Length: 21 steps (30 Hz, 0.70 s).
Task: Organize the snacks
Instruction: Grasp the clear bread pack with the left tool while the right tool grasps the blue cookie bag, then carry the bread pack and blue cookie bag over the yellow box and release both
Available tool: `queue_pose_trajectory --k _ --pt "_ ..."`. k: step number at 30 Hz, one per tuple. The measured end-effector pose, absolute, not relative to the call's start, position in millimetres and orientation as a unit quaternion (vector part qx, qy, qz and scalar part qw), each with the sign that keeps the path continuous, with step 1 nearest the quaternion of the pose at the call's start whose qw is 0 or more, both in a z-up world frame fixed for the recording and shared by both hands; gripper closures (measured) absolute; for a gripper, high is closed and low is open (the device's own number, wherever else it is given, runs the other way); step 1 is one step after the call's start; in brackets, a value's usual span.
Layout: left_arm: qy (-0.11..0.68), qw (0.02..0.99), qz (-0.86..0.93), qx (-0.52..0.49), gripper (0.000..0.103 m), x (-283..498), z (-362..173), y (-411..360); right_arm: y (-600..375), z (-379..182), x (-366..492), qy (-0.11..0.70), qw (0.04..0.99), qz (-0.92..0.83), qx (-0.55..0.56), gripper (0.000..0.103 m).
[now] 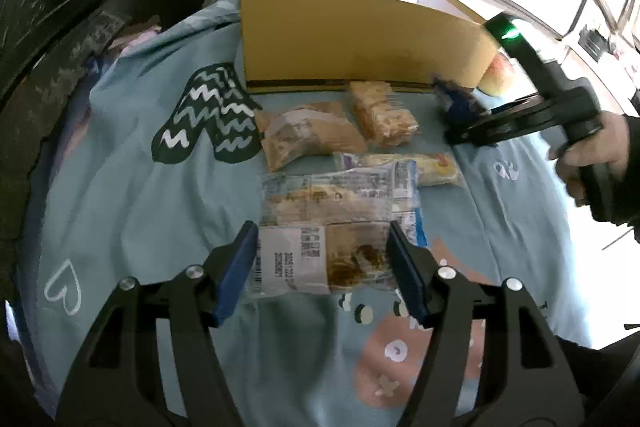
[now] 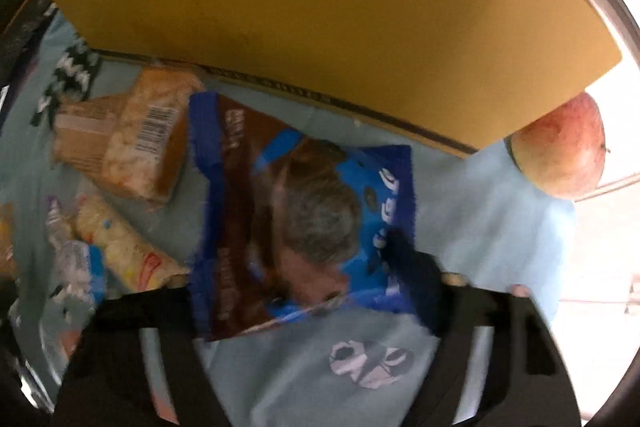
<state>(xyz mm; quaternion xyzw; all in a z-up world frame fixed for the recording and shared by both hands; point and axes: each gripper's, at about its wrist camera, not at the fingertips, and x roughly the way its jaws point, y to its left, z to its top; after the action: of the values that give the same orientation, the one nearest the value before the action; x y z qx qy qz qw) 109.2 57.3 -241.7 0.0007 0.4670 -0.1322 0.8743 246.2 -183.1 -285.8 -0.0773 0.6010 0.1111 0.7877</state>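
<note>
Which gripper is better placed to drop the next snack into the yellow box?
Right. The right gripper already grips the blue cookie packet close to the yellow box, while the left gripper is open around a clear-wrapped pastry on the blue sheet.

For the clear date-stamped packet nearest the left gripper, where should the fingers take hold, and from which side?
Grip the clear date-stamped packet across its two short ends, coming from the near side, as the left gripper is placed. It lies flat on the blue sheet, its ends facing the open fingers, and another packet crowds its far edge.
</note>
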Motion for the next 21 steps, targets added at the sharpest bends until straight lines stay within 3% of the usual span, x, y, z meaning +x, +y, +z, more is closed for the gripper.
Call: queue_pose_trajectory --k 1,4,9,15,21 --pt "0.466 0.875 -0.131 -0.003 0.037 109.7 -241.6 58.1 -184.1 -279.3 244.9 0.599 0.79 0.116 -0.067 0.051" --pt "0.456 0.879 -0.136 -0.012 0.038 110.6 -237.4 58.8 -195.6 -264.2 233.1 0.589 0.798 0.126 -0.027 0.053" --pt "0.442 0.885 -0.146 -0.01 0.04 112.3 -226.9 53.9 -211.6 -248.3 204.3 0.569 0.809 0.146 0.025 0.054" --pt "0.481 0.868 -0.125 0.003 0.039 113.7 -251.7 56.2 -238.8 -232.2 173.8 0.56 0.814 0.146 0.055 0.054" --pt "0.493 0.859 -0.129 0.041 0.022 112.6 -277.3 48.2 -217.2 -227.4 157.7 0.556 0.814 0.156 0.064 0.054"
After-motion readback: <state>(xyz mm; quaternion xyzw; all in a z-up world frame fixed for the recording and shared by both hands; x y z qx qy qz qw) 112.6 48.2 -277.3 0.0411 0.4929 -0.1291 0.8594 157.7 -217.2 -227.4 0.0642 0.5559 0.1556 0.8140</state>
